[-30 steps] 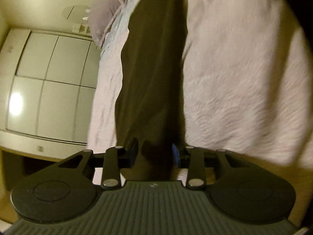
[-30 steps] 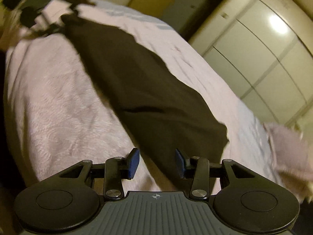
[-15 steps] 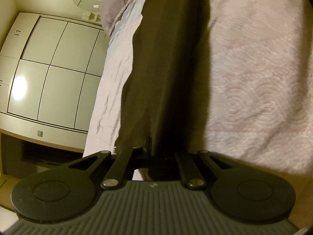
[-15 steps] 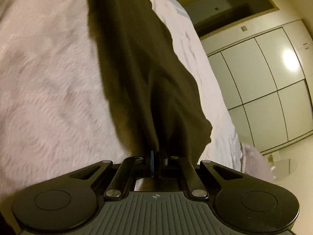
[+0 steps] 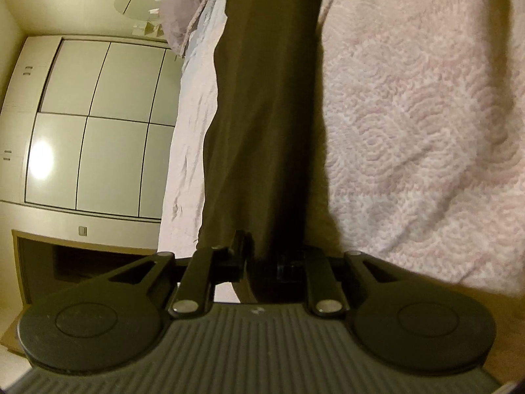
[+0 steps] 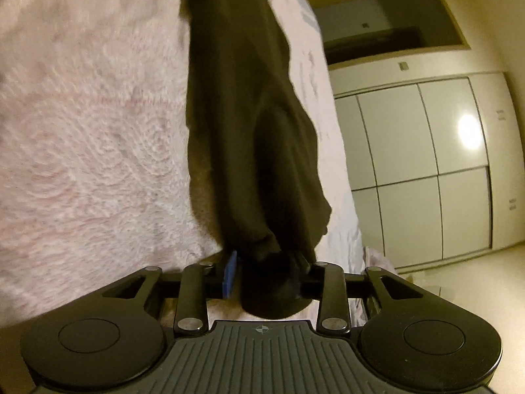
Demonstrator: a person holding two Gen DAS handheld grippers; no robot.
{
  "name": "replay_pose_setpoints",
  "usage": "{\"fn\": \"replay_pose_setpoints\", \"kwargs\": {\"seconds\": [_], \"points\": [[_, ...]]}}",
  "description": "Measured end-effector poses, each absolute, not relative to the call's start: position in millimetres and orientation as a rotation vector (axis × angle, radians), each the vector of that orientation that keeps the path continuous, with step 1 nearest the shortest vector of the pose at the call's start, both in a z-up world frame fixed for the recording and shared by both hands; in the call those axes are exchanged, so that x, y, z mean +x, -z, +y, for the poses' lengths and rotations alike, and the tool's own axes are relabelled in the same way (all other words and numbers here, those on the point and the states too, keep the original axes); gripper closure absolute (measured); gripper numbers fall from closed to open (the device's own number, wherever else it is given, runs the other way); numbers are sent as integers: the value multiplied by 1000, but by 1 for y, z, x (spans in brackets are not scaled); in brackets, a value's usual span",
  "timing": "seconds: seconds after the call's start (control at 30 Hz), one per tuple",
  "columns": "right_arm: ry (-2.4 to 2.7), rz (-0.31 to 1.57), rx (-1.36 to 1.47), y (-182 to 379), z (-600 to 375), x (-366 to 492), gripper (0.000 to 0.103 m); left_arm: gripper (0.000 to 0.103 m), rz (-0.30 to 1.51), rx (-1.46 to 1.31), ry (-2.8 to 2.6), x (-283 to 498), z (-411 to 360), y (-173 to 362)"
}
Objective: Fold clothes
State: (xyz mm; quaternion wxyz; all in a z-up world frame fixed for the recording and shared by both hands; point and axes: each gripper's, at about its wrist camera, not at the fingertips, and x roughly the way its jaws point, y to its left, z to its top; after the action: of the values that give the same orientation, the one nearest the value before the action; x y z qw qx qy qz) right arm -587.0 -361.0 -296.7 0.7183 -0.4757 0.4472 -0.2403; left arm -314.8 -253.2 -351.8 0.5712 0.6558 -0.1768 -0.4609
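A long dark garment point(image 5: 262, 115) lies stretched across the pink textured bedspread point(image 5: 410, 115). In the left wrist view it runs away from my left gripper point(image 5: 262, 259). Those jaws are opening, but the cloth still fills the narrow gap and touches both fingers. In the right wrist view the garment's other end point(image 6: 242, 98) is bunched into a thick roll between the jaws of my right gripper point(image 6: 265, 272). These jaws are opening too. The blue pad point(image 6: 229, 275) stands a little clear of the roll, which sags below the fingers.
White wardrobe doors point(image 5: 98, 124) stand beyond the bed's far side, also seen in the right wrist view as wardrobe doors point(image 6: 426, 164). A grey pillow point(image 5: 183, 10) lies at the head of the bed. A dark doorway point(image 6: 390, 36) is behind.
Both grippers closed on the garment's ends half a second ago and have since widened. The right gripper rolled and sank toward the bed, and the cloth bunched between its jaws.
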Motion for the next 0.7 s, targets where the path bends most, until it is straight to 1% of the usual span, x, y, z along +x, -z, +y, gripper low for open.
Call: {"fn": "replay_pose_setpoints", "kwargs": {"seconds": [0.1, 0.13, 0.2, 0.3, 0.43, 0.5, 0.53, 0.57, 0.6, 0.7], "points": [[497, 1008, -1116, 301, -364, -588, 66, 86, -390, 1516, 1080, -311, -248, 348], [497, 1006, -1121, 301, -365, -591, 61, 86, -377, 1504, 1079, -309, -247, 346], [511, 1004, -1107, 300, -368, -596, 57, 87, -353, 1483, 1077, -304, -244, 343], [533, 1005, -1074, 301, -375, -597, 56, 87, -357, 1478, 1075, -303, -244, 347], [521, 982, -1098, 305, -385, -587, 56, 84, -435, 1509, 1073, -311, -243, 352], [512, 973, -1069, 303, -393, -579, 56, 88, -428, 1529, 1079, -311, -248, 353], [509, 970, -1046, 301, -398, -575, 62, 92, -414, 1534, 1081, -310, -252, 352], [513, 971, -1019, 297, -402, -573, 72, 96, -395, 1524, 1086, -307, -255, 349], [511, 977, -982, 290, -403, -569, 97, 96, -376, 1511, 1091, -304, -258, 345], [533, 950, -902, 263, -403, -575, 98, 99, -355, 1466, 1103, -300, -251, 324]]}}
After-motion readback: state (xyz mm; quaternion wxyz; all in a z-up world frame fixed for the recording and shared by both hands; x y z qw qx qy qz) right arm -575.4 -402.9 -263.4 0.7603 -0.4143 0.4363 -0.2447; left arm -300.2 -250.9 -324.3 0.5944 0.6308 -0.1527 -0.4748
